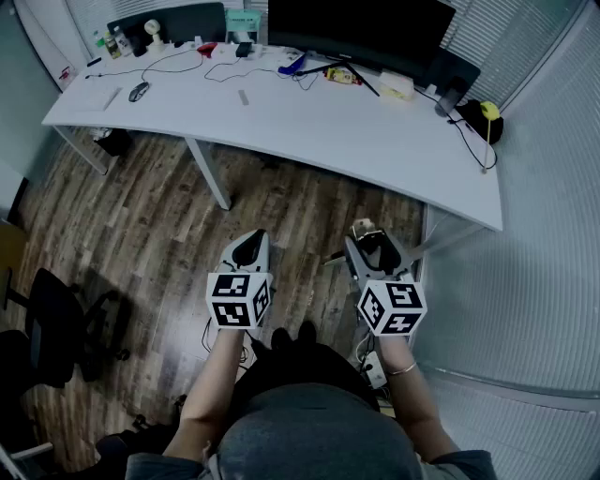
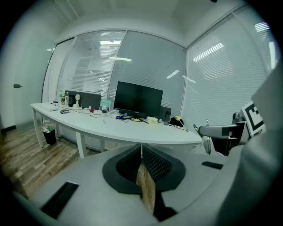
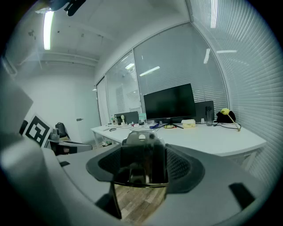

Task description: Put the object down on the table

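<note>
My right gripper [image 1: 371,231] hangs over the wooden floor, short of the white table [image 1: 309,122], and is shut on the object [image 1: 365,228]. In the right gripper view the object [image 3: 143,152] is a dark boxy thing with a grey rounded top, filling the space between the jaws of the right gripper [image 3: 142,148]. To its left, my left gripper [image 1: 251,236] is at about the same height. In its own view the left gripper [image 2: 141,149] is shut, with only floor showing behind the jaws. The table [image 2: 128,130] lies ahead of both.
A black monitor [image 1: 361,28], a mouse [image 1: 139,91], cables and small items line the table's far edge. A black bag with a yellow thing [image 1: 486,112] sits at its right end. A table leg [image 1: 208,173], a dark office chair [image 1: 56,328] and a power strip [image 1: 375,367] stand on the floor.
</note>
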A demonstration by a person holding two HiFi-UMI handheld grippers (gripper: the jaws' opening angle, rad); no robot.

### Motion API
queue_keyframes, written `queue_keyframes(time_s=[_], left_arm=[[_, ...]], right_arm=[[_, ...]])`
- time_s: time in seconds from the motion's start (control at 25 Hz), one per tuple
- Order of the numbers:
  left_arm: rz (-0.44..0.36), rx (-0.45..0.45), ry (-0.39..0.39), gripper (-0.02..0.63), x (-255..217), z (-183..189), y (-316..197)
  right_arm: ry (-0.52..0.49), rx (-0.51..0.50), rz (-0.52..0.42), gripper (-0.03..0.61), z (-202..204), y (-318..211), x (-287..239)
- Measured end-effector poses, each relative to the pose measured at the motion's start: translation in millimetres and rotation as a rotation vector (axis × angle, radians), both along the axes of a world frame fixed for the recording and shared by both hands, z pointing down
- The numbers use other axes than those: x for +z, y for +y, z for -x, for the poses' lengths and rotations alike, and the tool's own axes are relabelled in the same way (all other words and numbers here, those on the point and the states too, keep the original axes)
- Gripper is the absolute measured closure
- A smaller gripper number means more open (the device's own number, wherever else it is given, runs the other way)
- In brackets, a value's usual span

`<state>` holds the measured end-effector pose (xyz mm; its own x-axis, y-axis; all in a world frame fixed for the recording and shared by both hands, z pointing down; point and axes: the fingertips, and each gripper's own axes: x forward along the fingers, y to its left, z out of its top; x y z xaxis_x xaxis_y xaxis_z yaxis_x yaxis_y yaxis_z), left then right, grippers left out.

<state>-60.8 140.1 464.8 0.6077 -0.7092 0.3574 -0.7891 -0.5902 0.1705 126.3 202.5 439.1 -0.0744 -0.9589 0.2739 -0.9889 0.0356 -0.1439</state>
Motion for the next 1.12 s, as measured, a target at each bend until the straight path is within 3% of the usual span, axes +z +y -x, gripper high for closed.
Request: queue_keyframes(time_s=[0.36,1.12], left_arm=[[-0.012,-0.029,-0.010,0.583,-0.9,-4.7,-6.0],[-0.028,-0.040,-0.034,0.583,-1.3,-47.9,-12.0]], right_arm=[[-0.032,-0.029,0.004,0.287,-3.7,-5.8,5.6],[-0.046,-0.035,-0.014,0.288,-49.7,-26.8,0.4]])
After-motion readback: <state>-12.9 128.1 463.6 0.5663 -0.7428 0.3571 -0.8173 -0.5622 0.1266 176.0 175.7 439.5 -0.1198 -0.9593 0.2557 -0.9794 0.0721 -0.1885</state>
